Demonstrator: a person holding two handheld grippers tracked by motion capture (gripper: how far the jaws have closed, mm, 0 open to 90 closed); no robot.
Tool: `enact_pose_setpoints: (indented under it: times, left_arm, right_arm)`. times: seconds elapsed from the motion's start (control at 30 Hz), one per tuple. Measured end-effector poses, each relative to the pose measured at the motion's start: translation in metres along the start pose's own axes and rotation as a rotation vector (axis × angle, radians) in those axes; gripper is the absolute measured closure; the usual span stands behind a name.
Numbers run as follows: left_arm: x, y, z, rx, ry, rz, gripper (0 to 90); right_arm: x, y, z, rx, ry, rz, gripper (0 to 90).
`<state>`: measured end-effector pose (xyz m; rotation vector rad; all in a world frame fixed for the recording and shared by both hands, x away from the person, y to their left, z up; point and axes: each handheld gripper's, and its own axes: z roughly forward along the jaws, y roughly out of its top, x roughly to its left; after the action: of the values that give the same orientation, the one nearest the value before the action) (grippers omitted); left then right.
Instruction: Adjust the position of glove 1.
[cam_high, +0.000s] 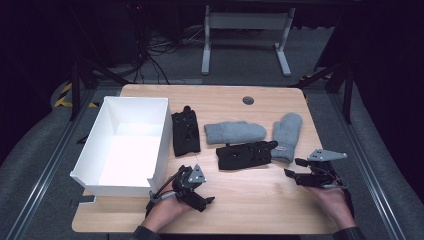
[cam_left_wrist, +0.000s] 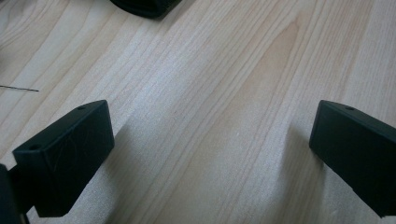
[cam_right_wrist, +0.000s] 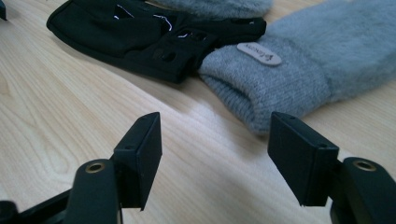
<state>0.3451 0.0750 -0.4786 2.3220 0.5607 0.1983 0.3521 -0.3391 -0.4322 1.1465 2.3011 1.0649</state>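
The grey mitten (cam_high: 288, 136) with the small label on its cuff is what my right tongs face; it lies on the right part of the bench (cam_high: 250, 200), cuff toward me, fingertips pointing away.

Far left on the bench stands a white box (cam_high: 127, 145), open at the top. Just right of it lies a black glove (cam_high: 185, 133), lengthwise, close to the box wall. My left tongs (cam_high: 200, 200) rest low over bare wood in front of the box's near right corner; in the left gripper view the pads (cam_left_wrist: 70, 154) are spread wide with only wood grain between them, so they are released and grasp nothing.

Toward the middle, a second grey mitten (cam_high: 235, 132) lies crosswise, and just in front of it a second black glove (cam_high: 246, 155), whose right end touches the labelled mitten's cuff.

My right tongs (cam_high: 295, 167) sit just beside that cuff. In the right gripper view (cam_right_wrist: 215, 158) the cuff (cam_right_wrist: 261, 88) lies beyond the pads, not between them. The jaws stand partly apart, released, holding nothing.
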Motion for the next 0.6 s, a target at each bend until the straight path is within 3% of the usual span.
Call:
enact_pose_setpoints:
  times: [0.37, 0.6]
  left_arm:
    - [-0.001, 0.0, 0.0, -0.001, 0.001, -0.005, 0.4]
    - [-0.001, 0.0, 0.0, 0.002, 0.001, -0.004, 0.4]
  right_arm:
    - [-0.019, 0.025, 0.008, -0.059, -0.033, 0.025, 42.7]
    - [-0.028, 0.039, 0.024, -0.056, -0.042, 0.027, 48.8]
